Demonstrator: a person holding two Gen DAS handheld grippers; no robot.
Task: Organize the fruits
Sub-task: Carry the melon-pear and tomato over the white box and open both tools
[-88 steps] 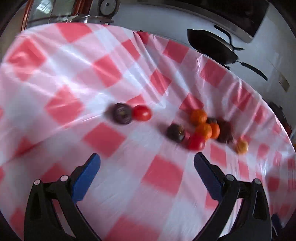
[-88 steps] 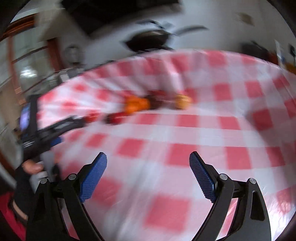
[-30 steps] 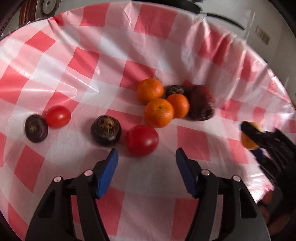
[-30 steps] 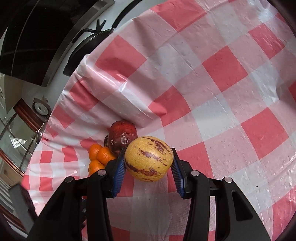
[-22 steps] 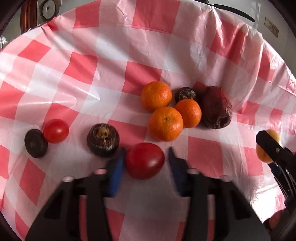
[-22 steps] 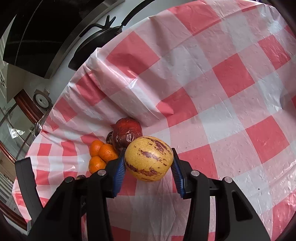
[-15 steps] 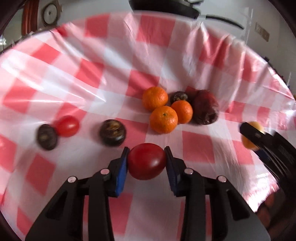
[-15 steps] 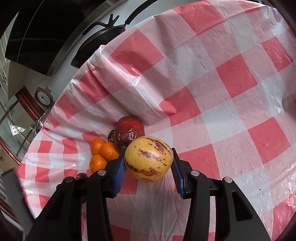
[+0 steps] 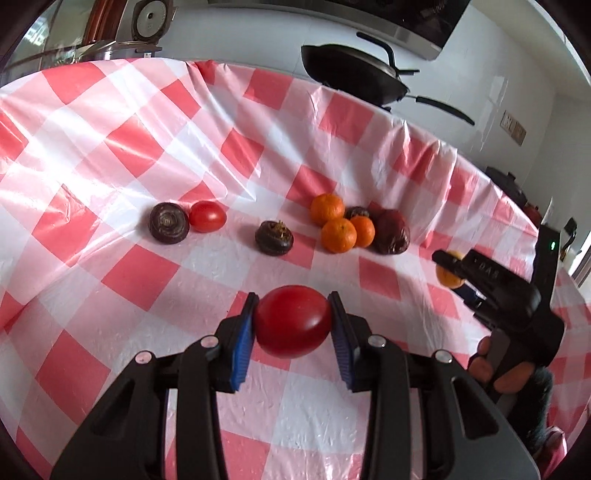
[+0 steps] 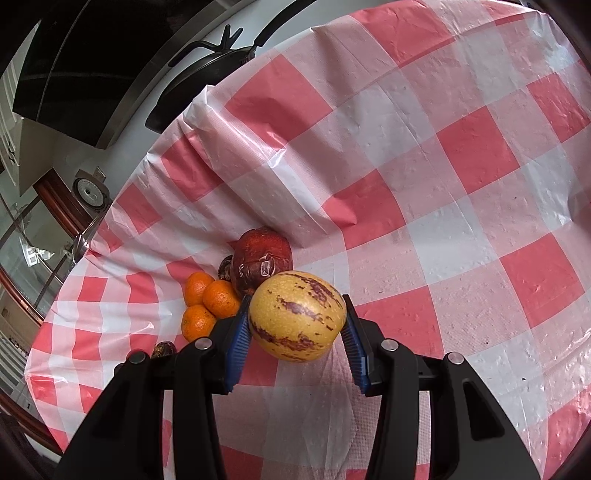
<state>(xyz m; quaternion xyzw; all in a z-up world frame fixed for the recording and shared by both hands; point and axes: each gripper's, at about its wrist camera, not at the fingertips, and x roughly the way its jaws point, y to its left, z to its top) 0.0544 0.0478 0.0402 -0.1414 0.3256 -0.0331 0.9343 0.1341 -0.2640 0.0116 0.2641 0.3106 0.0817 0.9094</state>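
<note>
My left gripper [image 9: 293, 326] is shut on a red tomato [image 9: 293, 326], held above the checked tablecloth [image 9: 110, 147]. My right gripper [image 10: 297, 321] is shut on a yellow fruit with purple streaks [image 10: 297, 315]; it also shows in the left wrist view [image 9: 448, 275] at the right. On the cloth lie three oranges [image 9: 338, 234], a dark red pomegranate [image 9: 391, 230], a second tomato [image 9: 207, 216] and two dark purple fruits [image 9: 168, 223] [image 9: 274, 237]. In the right wrist view the oranges [image 10: 219, 299] and pomegranate [image 10: 260, 260] lie just behind the held fruit.
A black frying pan [image 9: 351, 79] sits beyond the table's far edge. A rice cooker [image 9: 147, 22] stands at the far left. The person's right hand [image 9: 495, 369] holds the other gripper at the right. The tablecloth has raised folds [image 10: 280, 195] near the pomegranate.
My left gripper closed on the red tomato and lifted it back from the fruit group. My right gripper keeps holding the yellow streaked fruit, almost still.
</note>
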